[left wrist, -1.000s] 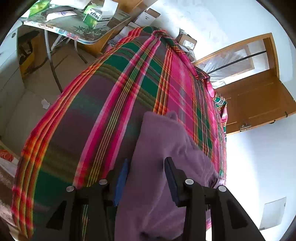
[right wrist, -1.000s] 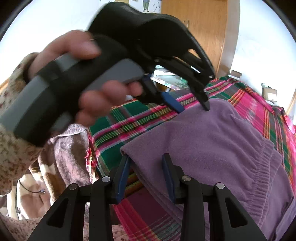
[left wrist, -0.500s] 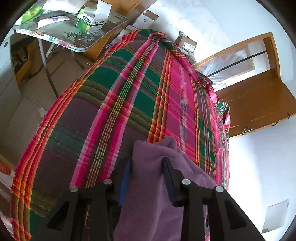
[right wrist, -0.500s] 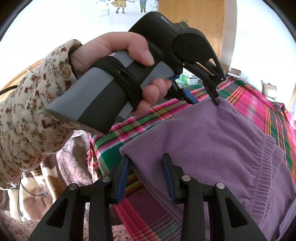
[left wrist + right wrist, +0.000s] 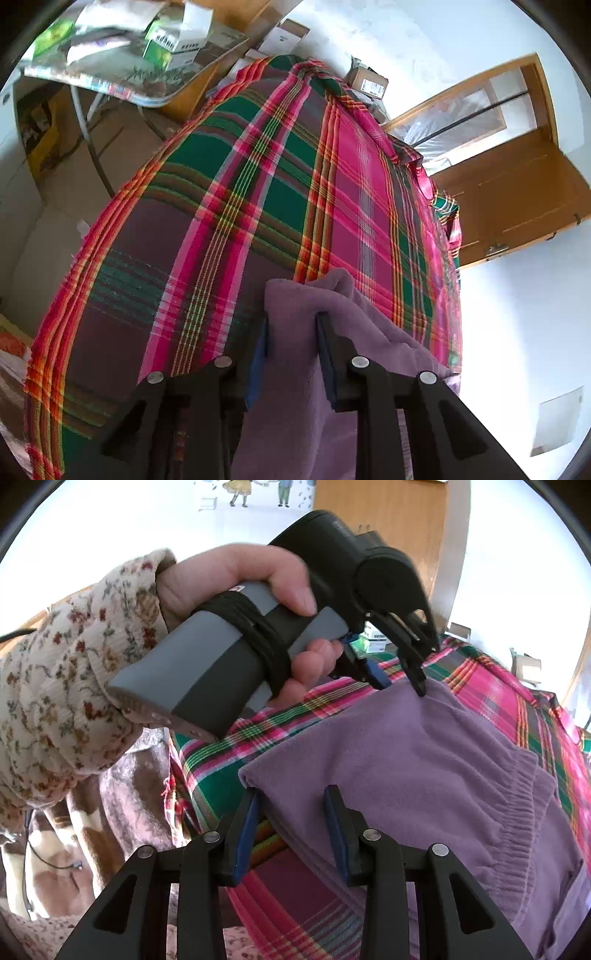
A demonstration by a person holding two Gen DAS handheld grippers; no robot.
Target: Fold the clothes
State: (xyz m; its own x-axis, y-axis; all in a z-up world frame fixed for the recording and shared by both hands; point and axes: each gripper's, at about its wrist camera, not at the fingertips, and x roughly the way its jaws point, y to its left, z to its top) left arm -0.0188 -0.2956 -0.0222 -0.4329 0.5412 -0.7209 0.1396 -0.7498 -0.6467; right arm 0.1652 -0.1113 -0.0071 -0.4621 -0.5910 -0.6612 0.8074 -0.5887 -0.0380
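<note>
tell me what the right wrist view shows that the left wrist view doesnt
Only the right wrist view: the person's hand and floral sleeve holding the left hand-held gripper, and the garment's ribbed waistband.

Only the left wrist view: a cluttered folding table, cardboard boxes and the open wooden door.

Both: the purple garment on the plaid cloth, with garment fabric between each hand-held gripper's fingers.

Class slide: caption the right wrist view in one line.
Both grippers, right and left, grip corners of purple garment on plaid cloth.
</note>
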